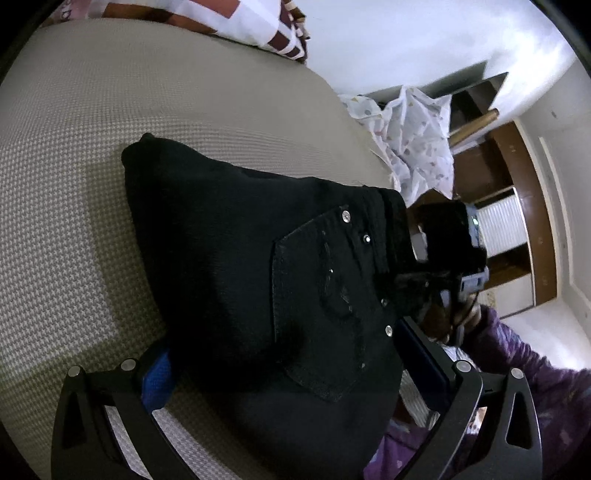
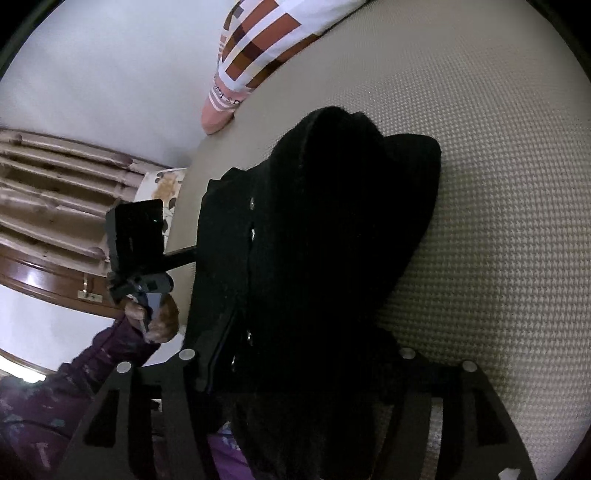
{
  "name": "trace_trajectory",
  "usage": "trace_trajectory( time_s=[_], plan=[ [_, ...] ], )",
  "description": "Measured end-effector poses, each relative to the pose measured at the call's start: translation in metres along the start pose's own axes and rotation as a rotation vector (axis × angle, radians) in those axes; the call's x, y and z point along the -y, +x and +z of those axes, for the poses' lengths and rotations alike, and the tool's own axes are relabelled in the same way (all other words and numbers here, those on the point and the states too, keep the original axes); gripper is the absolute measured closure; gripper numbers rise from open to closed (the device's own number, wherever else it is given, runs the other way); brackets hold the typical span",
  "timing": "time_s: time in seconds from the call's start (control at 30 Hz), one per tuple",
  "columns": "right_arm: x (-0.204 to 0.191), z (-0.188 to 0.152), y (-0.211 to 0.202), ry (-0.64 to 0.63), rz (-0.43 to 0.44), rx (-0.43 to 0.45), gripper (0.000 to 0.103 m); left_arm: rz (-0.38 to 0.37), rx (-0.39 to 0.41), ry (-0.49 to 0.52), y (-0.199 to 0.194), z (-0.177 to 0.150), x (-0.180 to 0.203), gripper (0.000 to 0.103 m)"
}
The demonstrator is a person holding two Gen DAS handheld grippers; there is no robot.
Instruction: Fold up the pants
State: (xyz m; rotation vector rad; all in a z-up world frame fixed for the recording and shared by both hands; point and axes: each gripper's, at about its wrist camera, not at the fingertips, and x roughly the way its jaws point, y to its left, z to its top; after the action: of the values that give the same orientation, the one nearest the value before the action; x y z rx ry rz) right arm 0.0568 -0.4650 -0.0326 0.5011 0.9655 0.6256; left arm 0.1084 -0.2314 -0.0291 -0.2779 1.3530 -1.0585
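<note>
Folded black pants (image 1: 229, 258) on the tan bed (image 1: 147, 92), near the right edge.

From the left view only: 1 back pocket (image 1: 325, 295) with small shiny studs, facing up. Left gripper (image 1: 284, 347) spread wide, with a blue pad (image 1: 159, 380) at the left edge of the pants and the other finger at the right edge. Can't tell if the pads squeeze. At the far right end of the pants, the right gripper in a hand (image 1: 469, 314), half hidden by the cloth.

From the right view only: a high dark heap of pants right in front, hiding most of the right gripper (image 2: 303, 365). About half open, with pants between the fingers; can't tell if held. To the left, the left gripper in the other hand (image 2: 159, 317), its tips behind the pants.

Around: a pillow (image 1: 240, 18) with brown squares at the far end of the bed. White spotted cloth (image 1: 417, 147) past the right edge. Curtain (image 2: 55, 192) and purple sleeve (image 2: 55, 398) at the left of the right view.
</note>
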Motion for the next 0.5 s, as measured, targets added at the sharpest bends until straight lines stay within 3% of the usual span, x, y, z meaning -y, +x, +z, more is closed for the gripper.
trace_trajectory(
  time_s=[0.1, 0.3, 0.33, 0.37, 0.4, 0.43, 0.5],
  plan=[
    [0.002, -0.003, 0.001, 0.025, -0.027, 0.023, 0.06, 0.03, 0.022, -0.029, 0.003, 0.002, 0.004, 0.001],
    [-0.002, -0.007, 0.0, 0.064, -0.021, 0.074, 0.065, 0.034, 0.074, -0.074, 0.003, -0.001, 0.005, 0.002],
    [-0.001, -0.007, 0.0, 0.069, -0.017, 0.08, 0.066, 0.041, 0.085, -0.08, 0.004, -0.003, 0.007, 0.011],
    [-0.001, -0.008, 0.0, 0.078, -0.012, 0.088, 0.066, 0.075, 0.095, -0.079, 0.004, -0.006, 0.008, 0.033],
    [0.0, -0.008, 0.0, 0.097, 0.007, 0.1, 0.066, 0.142, 0.109, -0.071, 0.004, -0.008, 0.011, 0.045],
    [0.001, -0.008, -0.001, 0.109, 0.022, 0.11, 0.068, 0.198, 0.131, -0.082, 0.001, -0.011, 0.01, 0.068],
    [-0.001, -0.01, -0.003, 0.13, 0.051, 0.131, 0.069, 0.163, 0.171, -0.139, -0.006, -0.017, 0.004, 0.075]
  ],
)
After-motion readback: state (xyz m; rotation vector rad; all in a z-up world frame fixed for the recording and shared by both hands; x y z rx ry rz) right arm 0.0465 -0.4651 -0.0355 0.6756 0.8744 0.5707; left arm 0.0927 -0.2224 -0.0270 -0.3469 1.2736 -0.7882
